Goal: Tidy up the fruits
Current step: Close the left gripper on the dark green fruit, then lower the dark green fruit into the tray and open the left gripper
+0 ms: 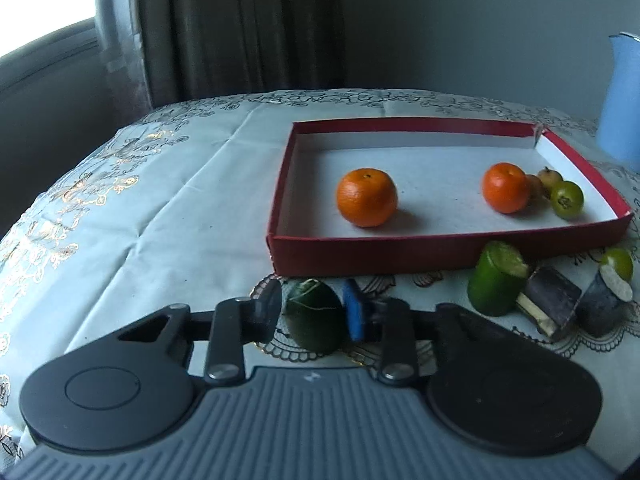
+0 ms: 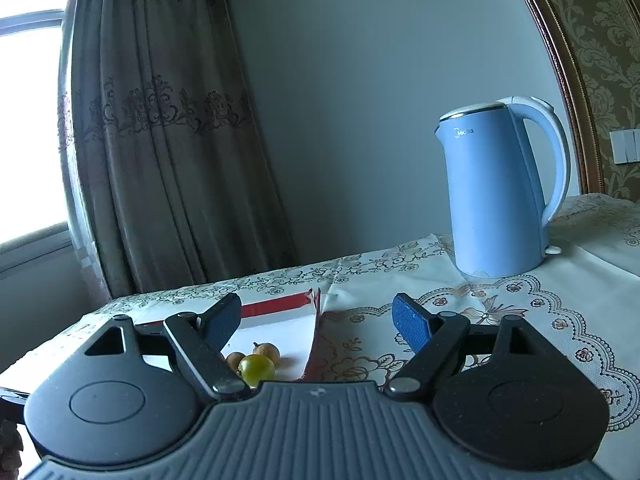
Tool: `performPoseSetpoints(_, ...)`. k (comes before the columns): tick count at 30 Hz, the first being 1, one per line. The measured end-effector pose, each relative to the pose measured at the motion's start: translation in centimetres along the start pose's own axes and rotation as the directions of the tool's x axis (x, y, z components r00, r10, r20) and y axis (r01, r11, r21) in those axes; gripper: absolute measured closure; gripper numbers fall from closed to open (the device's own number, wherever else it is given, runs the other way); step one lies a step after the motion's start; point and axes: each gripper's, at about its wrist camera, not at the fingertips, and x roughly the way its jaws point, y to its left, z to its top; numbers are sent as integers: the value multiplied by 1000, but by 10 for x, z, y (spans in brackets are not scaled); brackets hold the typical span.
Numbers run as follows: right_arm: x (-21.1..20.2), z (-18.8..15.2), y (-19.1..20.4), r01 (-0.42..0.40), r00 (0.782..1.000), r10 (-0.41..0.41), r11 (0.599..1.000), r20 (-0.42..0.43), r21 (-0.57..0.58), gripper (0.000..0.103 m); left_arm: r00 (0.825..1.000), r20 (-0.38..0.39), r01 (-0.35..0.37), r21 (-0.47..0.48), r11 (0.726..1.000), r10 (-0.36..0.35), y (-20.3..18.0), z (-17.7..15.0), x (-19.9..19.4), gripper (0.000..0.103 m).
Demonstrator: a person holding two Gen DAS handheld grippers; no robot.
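My left gripper (image 1: 314, 314) is shut on a dark green round fruit (image 1: 316, 322), just in front of the near wall of a red box (image 1: 360, 250) with a white floor. Inside the box lie two oranges (image 1: 367, 197) (image 1: 506, 187), a small green fruit (image 1: 567, 200) and small brownish fruits (image 1: 550, 176). In the right wrist view my right gripper (image 2: 316, 312) stands open with nothing between its fingers, over the box's far right corner (image 2: 314, 296). The small green fruit (image 2: 256, 369) and brownish fruits (image 2: 267, 350) show below it.
In front of the box on the right lie a green cut piece (image 1: 496, 280), a dark block (image 1: 552, 300), a grey cylinder (image 1: 604, 304) and another small green fruit (image 1: 618, 262). A blue kettle (image 2: 496, 196) stands at the back right. Curtains hang behind the table.
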Motion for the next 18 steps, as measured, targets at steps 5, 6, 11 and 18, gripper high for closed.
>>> performPoseSetpoints(5, 1, 0, 0, 2, 1000, -2, 1000, -4, -2, 20, 1000, 5, 2, -7, 1000, -2, 2, -2, -2, 75)
performPoseSetpoints(6, 0, 0, 0, 2, 1000, -2, 1000, -3, -2, 20, 1000, 7, 0, -13, 1000, 0, 4, -2, -3, 76)
performPoseSetpoints(11, 0, -1, 0, 1, 1000, -1, 1000, -6, -5, 20, 999, 36, 9, -47, 999, -8, 20, -5, -13, 76)
performPoseSetpoints(18, 1, -1, 0, 3, 1000, -3, 1000, -8, -4, 20, 987, 143, 78, -33, 996, -73, 38, -13, -41, 76)
